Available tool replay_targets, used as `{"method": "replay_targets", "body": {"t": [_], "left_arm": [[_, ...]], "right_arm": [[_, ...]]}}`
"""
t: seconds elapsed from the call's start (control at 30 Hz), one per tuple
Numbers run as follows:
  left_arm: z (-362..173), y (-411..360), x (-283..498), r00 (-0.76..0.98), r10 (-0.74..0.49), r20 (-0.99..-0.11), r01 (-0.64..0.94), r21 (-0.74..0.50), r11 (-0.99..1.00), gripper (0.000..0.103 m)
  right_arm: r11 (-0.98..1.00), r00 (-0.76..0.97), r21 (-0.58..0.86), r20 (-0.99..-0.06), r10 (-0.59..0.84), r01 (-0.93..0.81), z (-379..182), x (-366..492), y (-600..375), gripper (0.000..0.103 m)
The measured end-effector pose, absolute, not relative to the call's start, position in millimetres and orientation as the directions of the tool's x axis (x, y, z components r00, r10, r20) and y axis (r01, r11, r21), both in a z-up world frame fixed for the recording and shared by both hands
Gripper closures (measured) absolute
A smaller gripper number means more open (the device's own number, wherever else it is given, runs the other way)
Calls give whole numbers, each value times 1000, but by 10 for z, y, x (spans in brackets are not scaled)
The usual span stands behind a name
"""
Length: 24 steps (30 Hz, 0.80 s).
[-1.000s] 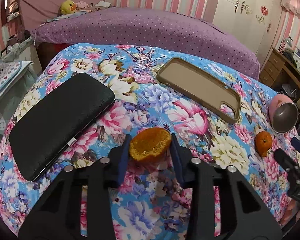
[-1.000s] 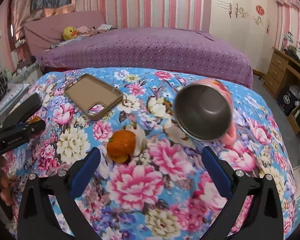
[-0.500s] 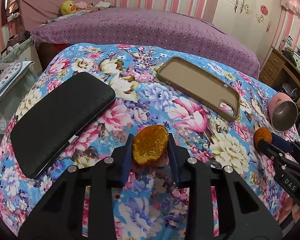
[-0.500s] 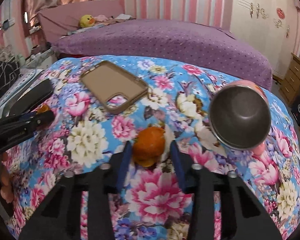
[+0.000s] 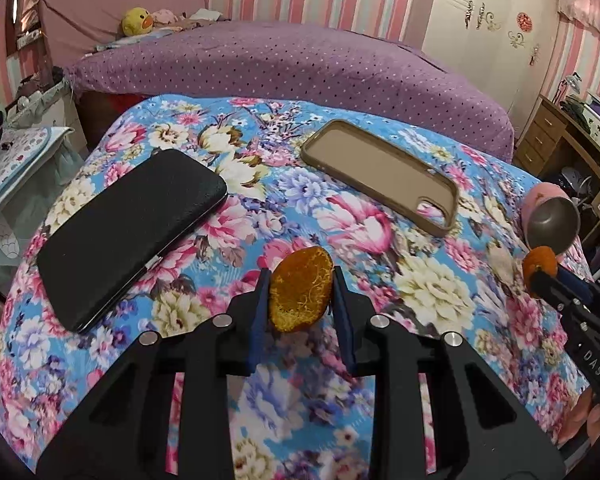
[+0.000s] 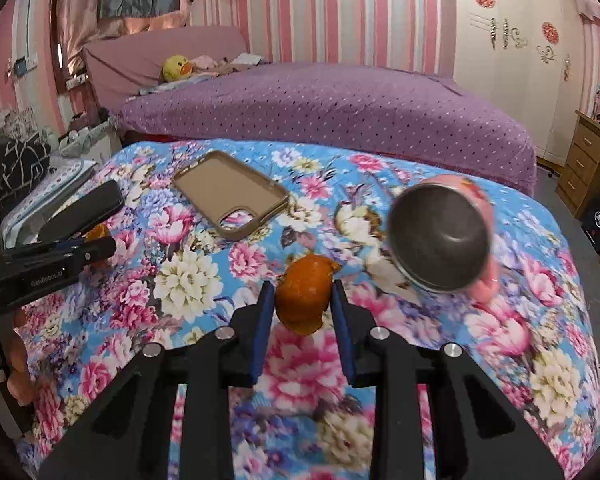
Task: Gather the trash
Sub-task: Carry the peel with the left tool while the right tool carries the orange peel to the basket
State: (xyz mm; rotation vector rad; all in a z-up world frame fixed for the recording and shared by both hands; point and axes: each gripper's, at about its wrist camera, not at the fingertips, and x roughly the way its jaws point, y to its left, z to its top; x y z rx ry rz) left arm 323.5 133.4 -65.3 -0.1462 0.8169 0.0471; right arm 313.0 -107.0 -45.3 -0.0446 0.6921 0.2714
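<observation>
Both tongs are closed on trash, so the picking step looks finished; the jaws of both have just been closing. The left gripper (image 5: 300,300) holds an orange peel half (image 5: 300,295) between its blue pads, with the rough, pithy inside turned to the camera. The right gripper (image 6: 300,300) squeezes a second peel piece (image 6: 305,298), smooth and waxy outside, crumpled into a lump. Each piece seems to be just above the floral cloth (image 5: 432,292), which is soft and printed. I think the next move is to lift and carry both pieces to a bin; no bin is visible, so it must first be found, and the grip should stay gentle because peel bends and tears.

Beyond the left tongs, to the left, lies a black wallet (image 5: 132,232), flat, grained and rectangular; beyond and to the right lies a beige phone case (image 5: 380,176), rubbery, with rounded corners. Just beyond the right tongs, to the right, a pink cup (image 6: 440,236) lies on its side with a metal interior; farther is a purple dotted bed (image 6: 332,100).
</observation>
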Motion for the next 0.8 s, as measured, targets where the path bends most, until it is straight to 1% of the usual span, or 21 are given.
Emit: {"method": "replay_targets", "body": {"t": [0.2, 0.4, 0.63, 0.8], "left_arm": [[-549, 1182, 2983, 704, -14, -710, -82, -100, 992, 75], [-468, 967, 2714, 722, -10, -692, -52, -69, 996, 75], [-417, 564, 2440, 726, -26, -687, -13, -52, 999, 75], [-265, 123, 2189, 758, -54, -650, 41, -35, 999, 75]], "right_arm": [[970, 767, 57, -603, 221, -235, -375, 2883, -1302, 74], [977, 772, 56, -604, 196, -205, -384, 2669, -1575, 74], [986, 791, 80, -590, 166, -147, -298, 2365, -2074, 74], [991, 805, 84, -578, 133, -103, -208, 2107, -2445, 74]]}}
